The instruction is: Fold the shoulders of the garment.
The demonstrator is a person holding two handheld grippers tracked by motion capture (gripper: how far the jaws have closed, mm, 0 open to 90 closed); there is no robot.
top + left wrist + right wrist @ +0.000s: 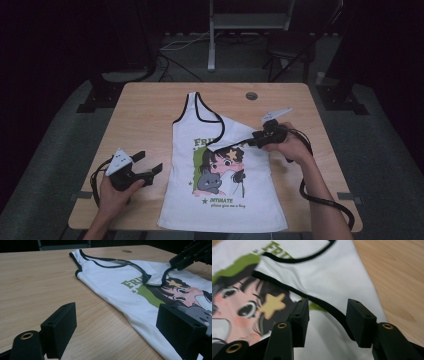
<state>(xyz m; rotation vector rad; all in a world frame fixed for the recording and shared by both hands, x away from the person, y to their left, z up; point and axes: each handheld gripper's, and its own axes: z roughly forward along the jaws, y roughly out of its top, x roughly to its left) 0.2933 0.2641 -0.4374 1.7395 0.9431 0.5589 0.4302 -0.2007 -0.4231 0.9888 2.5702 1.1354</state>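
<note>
A white tank top with black trim and a cartoon print lies flat on the wooden table. Its right shoulder strap is folded over onto the chest. My right gripper hovers low over that fold with its jaws apart. In the right gripper view the black trim runs on the cloth under the gap of the right gripper, and the pads do not press on it. My left gripper stands open over bare wood just left of the shirt's edge, with nothing between the fingers of the left gripper.
A round cable hole sits near the table's far edge. Bare wood lies left of the shirt and along the right side. A cable trails from the right hand. A metal stand rises beyond the table on the dark floor.
</note>
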